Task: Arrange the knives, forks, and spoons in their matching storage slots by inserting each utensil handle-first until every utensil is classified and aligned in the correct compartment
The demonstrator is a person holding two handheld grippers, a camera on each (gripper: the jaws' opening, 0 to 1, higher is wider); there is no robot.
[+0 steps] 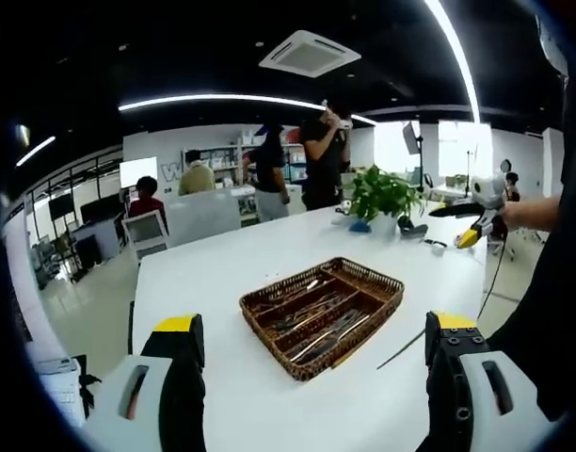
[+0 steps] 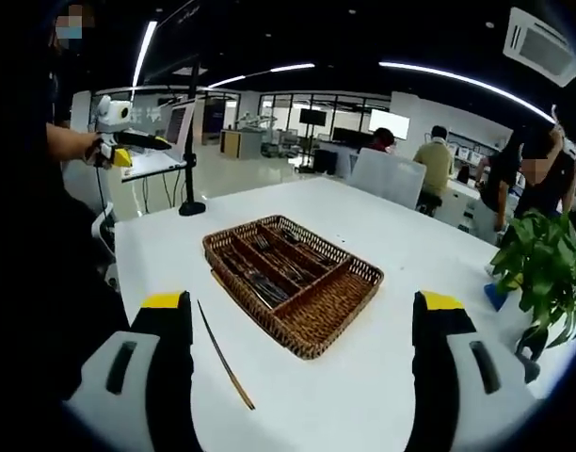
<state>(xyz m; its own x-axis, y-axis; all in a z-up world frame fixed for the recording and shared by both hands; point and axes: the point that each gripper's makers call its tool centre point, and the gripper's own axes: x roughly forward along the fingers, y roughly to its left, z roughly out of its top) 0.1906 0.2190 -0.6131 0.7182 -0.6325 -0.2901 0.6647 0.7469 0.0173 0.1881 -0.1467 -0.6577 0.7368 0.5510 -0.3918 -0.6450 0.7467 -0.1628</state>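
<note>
Right claw jaws spread wide, nothing between them, held above the white bench. Wicker tray ahead of the claw, between the jaw lines, divided into long compartments with cutlery in those on the left-jaw side. One thin utensil lies on the bench just beside the left jaw, apart from the tray. Potted plant beyond the right jaw.

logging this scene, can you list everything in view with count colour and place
wicker cutlery tray: one, brown, mid table, divided into compartments
utensils: several, metal, lying inside the tray; kinds too small to tell
thin stick: one, dark, on the table beside the tray
table: one, white
potted plant: one, green, far end of table
people: several, in the background
left gripper: one, yellow-tipped, jaws apart, empty
right gripper: one, yellow-tipped, jaws apart, empty
</note>
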